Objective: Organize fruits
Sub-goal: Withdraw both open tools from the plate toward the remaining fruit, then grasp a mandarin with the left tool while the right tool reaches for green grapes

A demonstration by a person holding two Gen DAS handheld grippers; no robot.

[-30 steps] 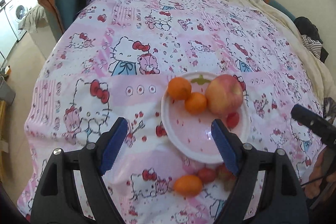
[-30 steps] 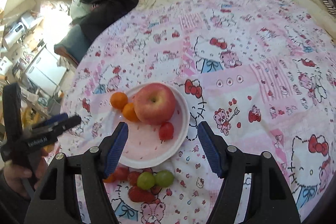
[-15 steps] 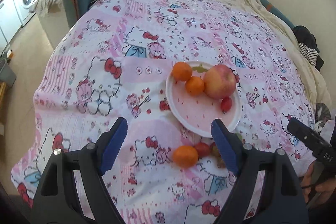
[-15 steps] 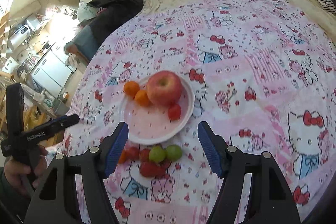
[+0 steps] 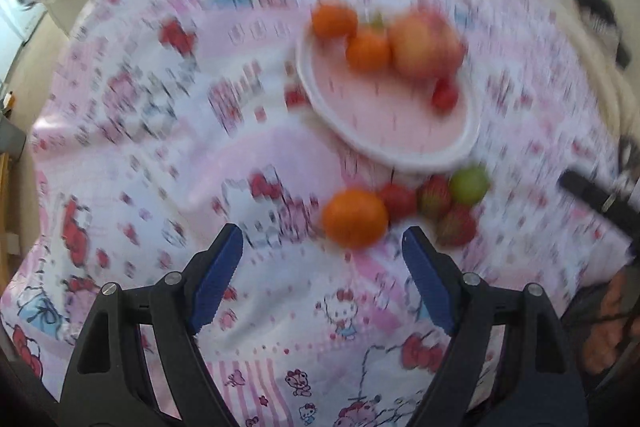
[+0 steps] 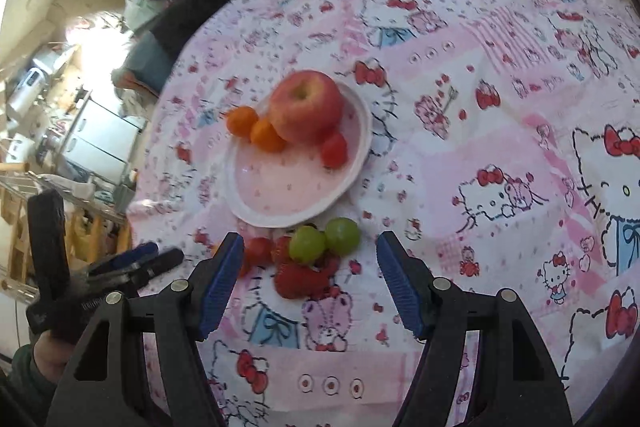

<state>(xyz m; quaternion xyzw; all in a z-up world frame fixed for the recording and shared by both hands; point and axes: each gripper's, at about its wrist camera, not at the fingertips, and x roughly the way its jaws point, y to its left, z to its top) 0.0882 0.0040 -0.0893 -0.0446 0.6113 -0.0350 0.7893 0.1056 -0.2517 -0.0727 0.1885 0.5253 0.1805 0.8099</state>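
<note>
Left wrist view, which is blurred: the left gripper [image 5: 322, 259] has its jaws wide apart and holds nothing; the loose orange [image 5: 355, 218] lies on the cloth [image 5: 140, 131] just ahead of the jaws, a little toward the right finger; the plate [image 5: 384, 143] is farther ahead.

Right wrist view: the right gripper [image 6: 310, 269] is also spread wide and empty; two green grapes [image 6: 324, 241] and a strawberry [image 6: 298, 279] lie between its fingers, just before the plate [image 6: 280, 215], which carries the apple [image 6: 306, 107]; I judge the left gripper nearer to the orange, the right one nearer to the grapes.
</note>
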